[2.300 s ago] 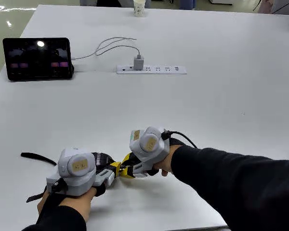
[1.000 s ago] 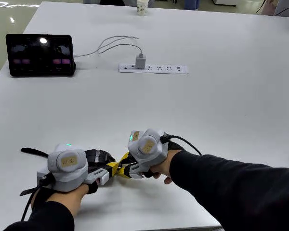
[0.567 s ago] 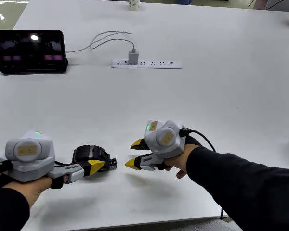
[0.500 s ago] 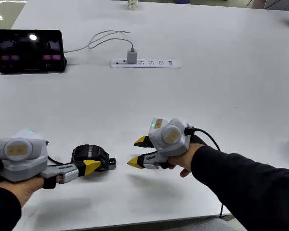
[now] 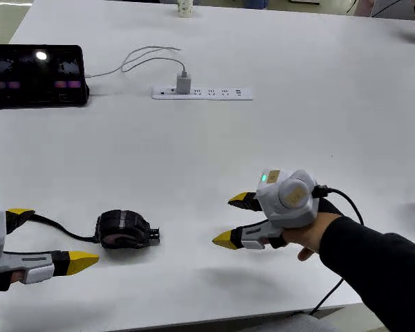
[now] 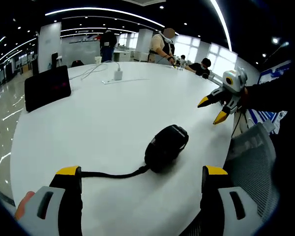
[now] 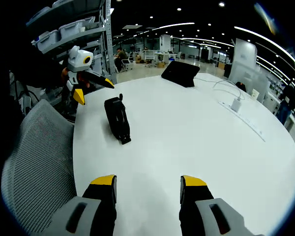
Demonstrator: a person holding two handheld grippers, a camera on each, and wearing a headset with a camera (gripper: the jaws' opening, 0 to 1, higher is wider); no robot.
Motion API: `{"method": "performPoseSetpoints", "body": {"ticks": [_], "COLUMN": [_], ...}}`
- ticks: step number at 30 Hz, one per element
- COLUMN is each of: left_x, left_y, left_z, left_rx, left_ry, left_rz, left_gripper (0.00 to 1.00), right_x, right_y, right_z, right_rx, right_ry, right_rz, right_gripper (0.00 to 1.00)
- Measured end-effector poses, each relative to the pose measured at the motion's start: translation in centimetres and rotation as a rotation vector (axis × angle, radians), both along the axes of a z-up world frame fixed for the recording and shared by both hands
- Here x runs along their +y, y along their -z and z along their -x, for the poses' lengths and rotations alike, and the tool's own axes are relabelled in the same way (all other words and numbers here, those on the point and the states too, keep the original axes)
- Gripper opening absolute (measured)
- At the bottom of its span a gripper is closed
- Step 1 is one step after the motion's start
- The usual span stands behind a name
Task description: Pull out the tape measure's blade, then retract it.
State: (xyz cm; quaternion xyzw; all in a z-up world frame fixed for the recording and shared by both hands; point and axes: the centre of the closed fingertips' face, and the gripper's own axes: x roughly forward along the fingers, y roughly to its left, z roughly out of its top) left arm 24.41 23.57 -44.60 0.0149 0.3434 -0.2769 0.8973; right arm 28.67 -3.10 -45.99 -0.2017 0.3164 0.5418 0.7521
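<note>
A: What are the fingers doing?
B: The left gripper (image 5: 52,236) has its fingers (image 5: 76,261) spread wide and empty. The right gripper (image 5: 232,220) is parted too, holding nothing.
A: And the tape measure (image 5: 124,229)?
B: Lying on the desk (image 5: 297,124) between the 2 grippers, nearer the left, touching neither. Its strap (image 5: 62,230) trails toward the left one.
A: How far along?
B: The blade is wound in, just the hook (image 5: 155,237) at the case mouth. With both grippers off it, I'd judge the job either finished or not started.
</note>
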Motion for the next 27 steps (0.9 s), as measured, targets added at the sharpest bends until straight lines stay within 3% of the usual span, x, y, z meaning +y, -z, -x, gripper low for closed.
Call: {"method": "performPoseSetpoints", "body": {"ticks": [4, 8, 14, 20, 27], "left_x": [0.5, 0.8, 0.8, 1.1, 2.0], "left_y": [0.4, 1.2, 1.1, 1.2, 1.1], "left_z": [0.6, 1.4, 1.6, 1.7, 1.4], "left_rx": [-0.018, 0.004, 0.002, 0.006, 0.006], "left_ry": [0.009, 0.019, 0.017, 0.025, 0.021], "left_rz": [-0.025, -0.044, -0.034, -0.038, -0.047], "left_gripper": [0.99, 0.99, 0.99, 0.99, 0.99], "right_x": [-2.7, -5.4, -9.0, -11.2, -12.1], "right_y": [-0.1, 0.4, 0.9, 1.5, 1.9], "right_z": [0.1, 0.2, 0.5, 1.2, 2.6], "right_rx": [0.003, 0.014, 0.014, 0.022, 0.041], "right_ry": [0.047, 0.092, 0.122, 0.131, 0.165], "right_rz": [0.006, 0.028, 0.060, 0.086, 0.063], "right_gripper": [0.53, 0.55, 0.60, 0.66, 0.72]}}
